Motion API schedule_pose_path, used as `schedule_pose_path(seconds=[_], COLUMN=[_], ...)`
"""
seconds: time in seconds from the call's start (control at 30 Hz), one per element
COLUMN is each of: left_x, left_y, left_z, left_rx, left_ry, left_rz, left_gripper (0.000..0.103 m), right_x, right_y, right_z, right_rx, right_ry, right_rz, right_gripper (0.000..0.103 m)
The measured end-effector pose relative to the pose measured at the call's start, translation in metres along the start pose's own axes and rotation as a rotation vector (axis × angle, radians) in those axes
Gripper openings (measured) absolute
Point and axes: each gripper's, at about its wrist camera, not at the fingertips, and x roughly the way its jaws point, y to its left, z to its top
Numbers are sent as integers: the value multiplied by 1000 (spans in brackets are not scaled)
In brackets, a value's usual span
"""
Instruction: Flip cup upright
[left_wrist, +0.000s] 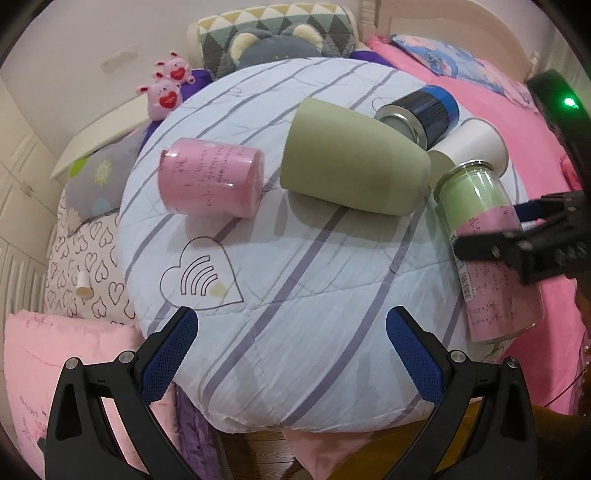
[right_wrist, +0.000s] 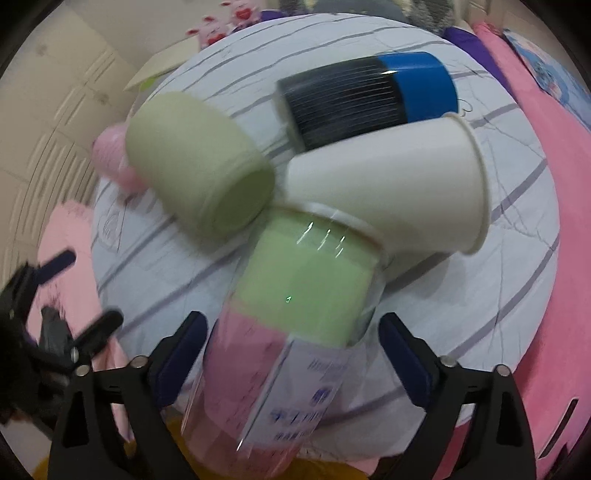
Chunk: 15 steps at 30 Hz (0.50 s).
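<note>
A white paper cup (left_wrist: 471, 146) lies on its side on the striped quilt (left_wrist: 295, 277), and it fills the upper right of the right wrist view (right_wrist: 391, 184). A green cup (left_wrist: 351, 162) also lies on its side next to it, seen too in the right wrist view (right_wrist: 199, 166). My left gripper (left_wrist: 291, 354) is open and empty over the quilt's near edge. My right gripper (right_wrist: 291, 350) is open, its fingers on either side of a clear jar (right_wrist: 288, 325) with green and pink filling, without gripping it. The right gripper shows in the left wrist view (left_wrist: 517, 236) at the jar (left_wrist: 484, 236).
A black can with a blue cap (left_wrist: 421, 110) lies behind the cups. A pink roll (left_wrist: 210, 181) lies at the left. Pillows and plush toys (left_wrist: 166, 88) ring the quilt; pink bedding (left_wrist: 517, 147) lies to the right.
</note>
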Motion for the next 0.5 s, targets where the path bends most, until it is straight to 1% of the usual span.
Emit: schedule_pose_path(seconds=[0.03, 0.07, 0.13, 0.2, 0.23, 0.27, 0.3, 0.5], left_x=[1, 1, 2, 2, 2, 2, 3, 4], left_y=[-1, -2, -3, -4, -4, -4, -5, -7], left_z=[2, 3, 5, 5, 5, 5, 6, 11], left_rx=[7, 11, 15, 16, 14, 12, 12, -4], left_ry=[-1, -1, 0, -7, -7, -7, -5, -7], left_rz=[-1, -5, -10, -5, -8, -15, -17, 8], left_gripper=[103, 103, 103, 103, 103, 103, 103, 103], right_x=[2, 4, 8, 10, 9, 5, 2, -15], right_y=[-3, -3, -5, -10, -12, -12, -11, -5], right_z=[3, 4, 5, 4, 4, 3, 2, -4], right_rx=[26, 35, 32, 64, 72, 69, 65, 24], right_ry=[-14, -23, -33, -50, -67, -84, -98, -159], right_rz=[-32, -42, -17, 3, 22, 34, 41, 18], right_gripper=[102, 102, 102, 93, 90, 82, 82, 82])
